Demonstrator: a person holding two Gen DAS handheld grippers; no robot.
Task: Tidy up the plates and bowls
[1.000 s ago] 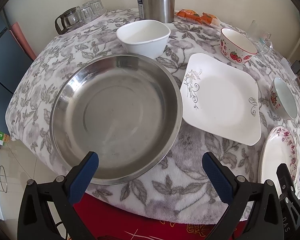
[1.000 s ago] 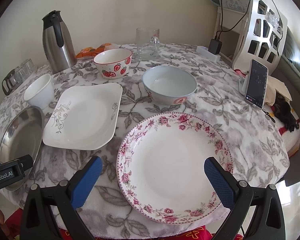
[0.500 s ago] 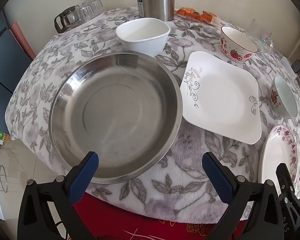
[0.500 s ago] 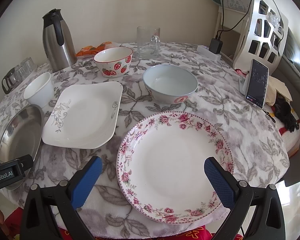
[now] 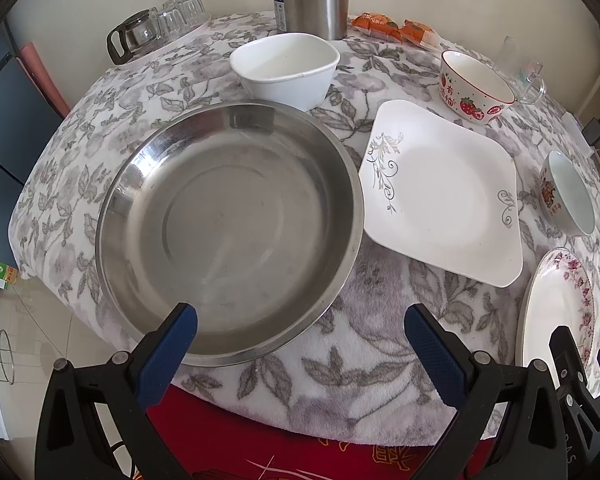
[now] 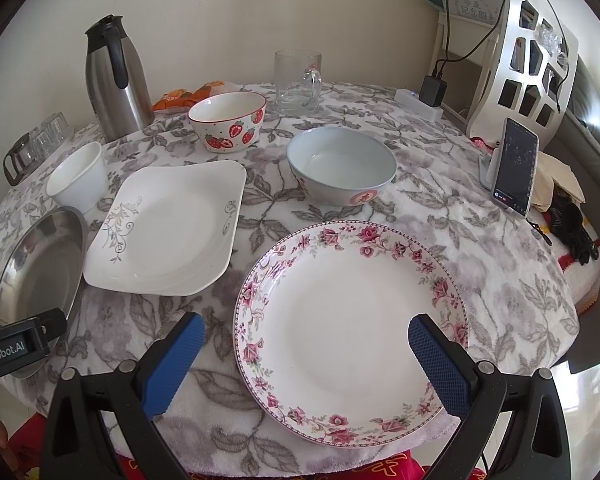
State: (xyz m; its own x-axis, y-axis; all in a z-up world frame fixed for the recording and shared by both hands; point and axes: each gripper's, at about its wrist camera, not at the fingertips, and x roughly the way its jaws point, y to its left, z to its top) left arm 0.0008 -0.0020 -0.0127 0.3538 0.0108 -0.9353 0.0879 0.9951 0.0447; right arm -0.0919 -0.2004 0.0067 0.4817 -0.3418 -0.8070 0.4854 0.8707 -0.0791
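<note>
Left tongs (image 5: 300, 344) wide open, holding nothing, hovering at the near edge of the surface (image 5: 372, 356), with one blue finger (image 5: 168, 354) over the near rim of the steel pan (image 5: 228, 232) and the other over bare cloth. Right tongs (image 6: 306, 360) wide open as well, gripping nothing, poised over the near part of the floral plate (image 6: 350, 328); whether the right finger (image 6: 436, 364) touches the plate cannot be told. Steel pan at the near left part of the surface, round and shallow, lying flat. Just behind it, near the far edge, a white square bowl (image 5: 286, 68), upright, very close to the pan rim. Right beside the pan, a white square plate (image 5: 444, 192) with grey scroll marks, its left edge touching or almost touching the pan. Behind this plate, toward the far edge, a strawberry bowl (image 6: 228, 120), upright. A pale blue bowl (image 6: 342, 164) in the middle of the surface, between the strawberry bowl and the floral plate, apart from both. Floral plate at the near right part of the surface, flat, its near rim close to the edge. At the far edge: a steel thermos (image 6: 114, 80), orange snack packets (image 5: 394, 28), a glass mug (image 6: 298, 82). At the right edge, a phone (image 6: 516, 166) standing tilted on a holder.
</note>
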